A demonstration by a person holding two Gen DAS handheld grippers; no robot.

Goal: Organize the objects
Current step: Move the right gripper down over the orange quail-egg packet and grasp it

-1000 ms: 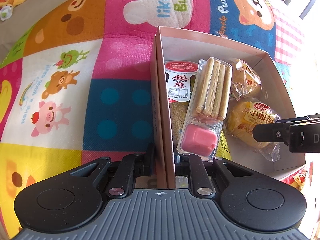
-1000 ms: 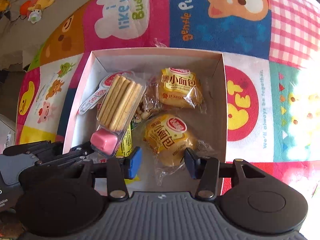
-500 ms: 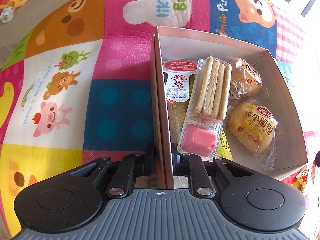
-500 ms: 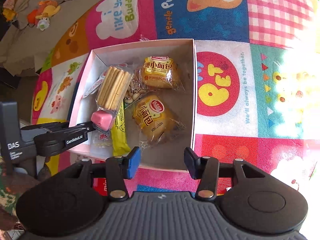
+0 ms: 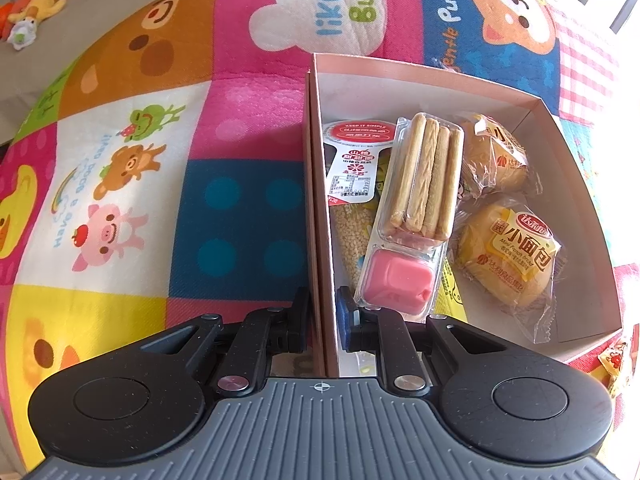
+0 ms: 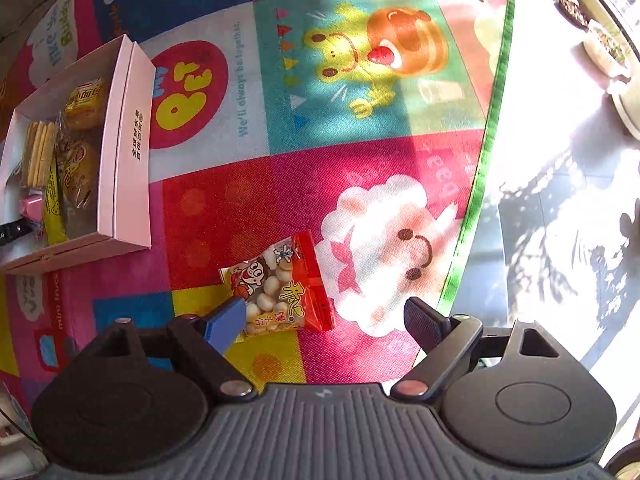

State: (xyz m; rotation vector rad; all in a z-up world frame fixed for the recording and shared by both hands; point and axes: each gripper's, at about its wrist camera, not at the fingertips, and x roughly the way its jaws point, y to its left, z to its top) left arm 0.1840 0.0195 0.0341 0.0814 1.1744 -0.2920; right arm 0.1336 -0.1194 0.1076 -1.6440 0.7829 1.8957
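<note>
A pink cardboard box (image 5: 432,76) lies on the play mat and holds a biscuit-stick pack with a pink dip cup (image 5: 416,208), two wrapped small breads (image 5: 516,256) and a red-topped label pack (image 5: 356,148). My left gripper (image 5: 322,312) is shut on the box's left wall, one finger outside and one inside. In the right wrist view the box (image 6: 128,144) sits far left. My right gripper (image 6: 326,322) hangs above the mat, its jaws opening wide. A red-and-yellow snack bag (image 6: 280,288) lies on the mat below, just inside the left finger, not touched.
The colourful cartoon play mat (image 6: 360,120) ends at a green border (image 6: 480,184) on the right, with sunlit floor beyond. Plant pots (image 6: 600,48) stand at the far right. Soft toys (image 5: 28,12) lie off the mat at the upper left.
My right gripper left the box, swung away to the right over the mat and rolled, and its jaws widened. The snack bag came into view. My left gripper kept its hold on the box wall.
</note>
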